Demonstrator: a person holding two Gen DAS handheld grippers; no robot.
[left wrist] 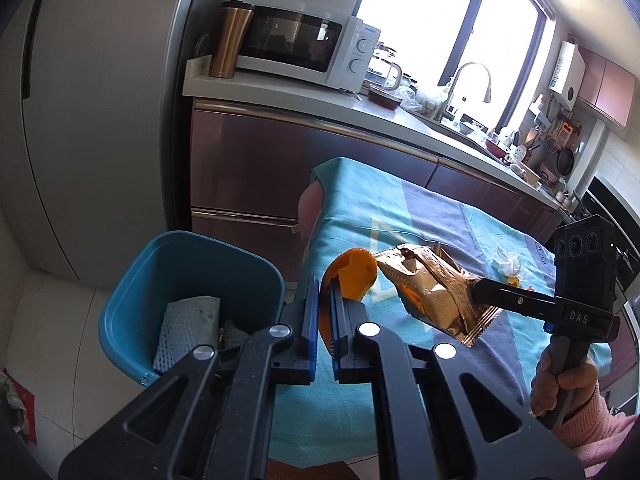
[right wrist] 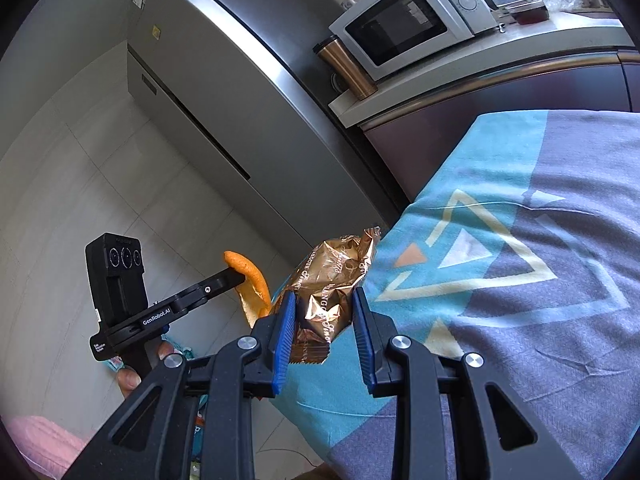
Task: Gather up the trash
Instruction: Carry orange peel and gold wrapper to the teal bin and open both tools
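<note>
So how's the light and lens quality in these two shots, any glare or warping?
Left wrist view: the window is blown out white, cabinet fronts below sit in shadow, and the fridge edge bows from the fisheye. Right wrist view: more even light, glints on the gold wrapper, counter and fridge lines curved, dark corners around the round image.

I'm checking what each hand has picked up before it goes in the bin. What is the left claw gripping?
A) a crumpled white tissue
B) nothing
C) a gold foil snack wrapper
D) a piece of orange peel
D: the left claw is shut on the orange peel, while the gold wrapper sits in the right claw.
</note>
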